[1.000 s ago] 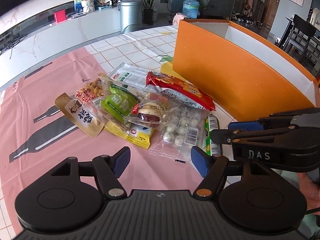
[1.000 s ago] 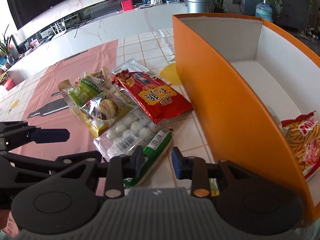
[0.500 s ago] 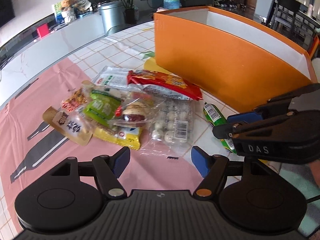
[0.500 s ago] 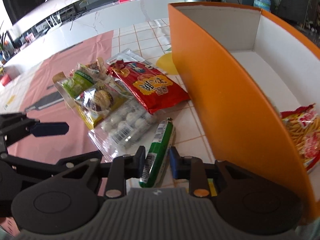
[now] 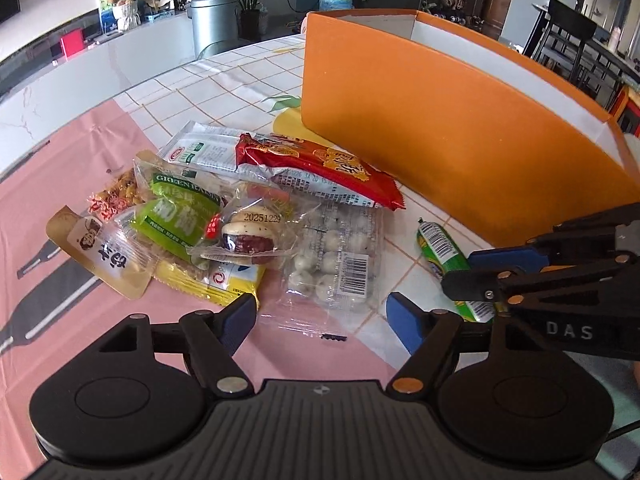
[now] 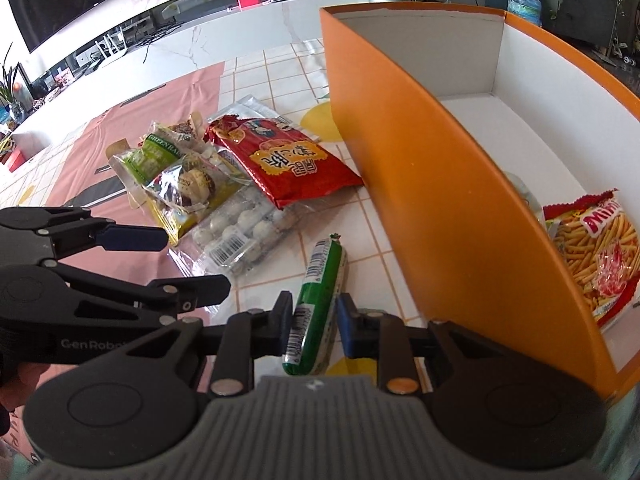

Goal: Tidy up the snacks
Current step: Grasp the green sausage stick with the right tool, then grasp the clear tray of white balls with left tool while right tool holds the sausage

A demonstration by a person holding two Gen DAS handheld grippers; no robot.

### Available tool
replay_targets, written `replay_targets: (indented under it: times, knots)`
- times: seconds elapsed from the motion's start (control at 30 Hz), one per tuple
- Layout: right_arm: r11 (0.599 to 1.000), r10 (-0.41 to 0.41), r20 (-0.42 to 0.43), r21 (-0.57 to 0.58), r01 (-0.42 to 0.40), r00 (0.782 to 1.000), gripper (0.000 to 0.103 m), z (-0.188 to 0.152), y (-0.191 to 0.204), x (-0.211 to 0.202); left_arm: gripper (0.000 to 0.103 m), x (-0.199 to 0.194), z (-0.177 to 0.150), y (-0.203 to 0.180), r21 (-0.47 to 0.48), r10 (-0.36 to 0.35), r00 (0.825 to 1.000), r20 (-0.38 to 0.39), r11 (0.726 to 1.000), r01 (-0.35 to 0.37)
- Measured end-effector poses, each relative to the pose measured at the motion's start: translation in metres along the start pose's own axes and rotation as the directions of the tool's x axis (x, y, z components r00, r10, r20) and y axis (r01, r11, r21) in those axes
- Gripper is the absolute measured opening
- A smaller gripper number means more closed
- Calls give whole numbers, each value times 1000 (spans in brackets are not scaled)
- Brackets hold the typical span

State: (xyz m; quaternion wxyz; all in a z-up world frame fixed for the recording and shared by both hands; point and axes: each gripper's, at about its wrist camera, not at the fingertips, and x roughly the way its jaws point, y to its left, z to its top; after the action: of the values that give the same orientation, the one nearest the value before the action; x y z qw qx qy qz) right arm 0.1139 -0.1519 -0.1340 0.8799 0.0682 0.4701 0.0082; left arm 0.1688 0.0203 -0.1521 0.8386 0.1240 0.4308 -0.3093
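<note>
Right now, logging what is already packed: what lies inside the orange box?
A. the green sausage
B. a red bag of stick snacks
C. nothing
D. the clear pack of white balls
B: in the right wrist view a red bag of stick snacks lies on the white floor of the orange box; the green sausage and the clear pack of white balls are on the table outside.
</note>
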Motion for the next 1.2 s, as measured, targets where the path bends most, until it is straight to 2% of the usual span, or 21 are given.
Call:
replay_targets:
  times: [0.13,0.23,0.4,0.53,0.73,0.93,1.03,1.07,1.13,1.2]
  knots:
    - [1000,16,-18,19,-15,1000,22,0,-2,4,86,3,-2,-3,12,12,1000,5,1000,-12]
    - [999,22,-32,29,-21,999,22,-1,-3,7,80,3,-4,-7,11,26,1000,-2,1000,-26]
    - [1000,17,-35,22,-16,999,22,-1,-3,6,76,-5,-8,-12,-53,62,997,-41,997,-64]
    - [1000,17,-47,7,-17,999,21,-1,1,6,75,-18,-17,-17,-124,99,990,-105,986,-112]
    - [997,70,-62,-29,-72,996,21,-6,12,6,75,-41,-33,-15,-291,154,965,-212,933,-212]
    - [989,125,-87,-67,-131,988,22,-6,22,8,75,-54,-46,0,-475,104,956,-276,849,-230]
    - [987,128,-90,-84,-136,988,23,-4,22,8,76,-58,-45,1,-461,120,960,-251,858,-227]
    - [987,131,-86,-85,-138,988,29,-3,22,7,77,-59,-43,0,-449,130,962,-242,864,-229]
    - [986,136,-78,-84,-142,988,34,1,19,4,79,-66,-37,-2,-428,139,970,-201,878,-214]
    - [986,143,-81,-69,-149,986,35,5,15,3,86,-69,-30,0,-430,127,977,-173,882,-191]
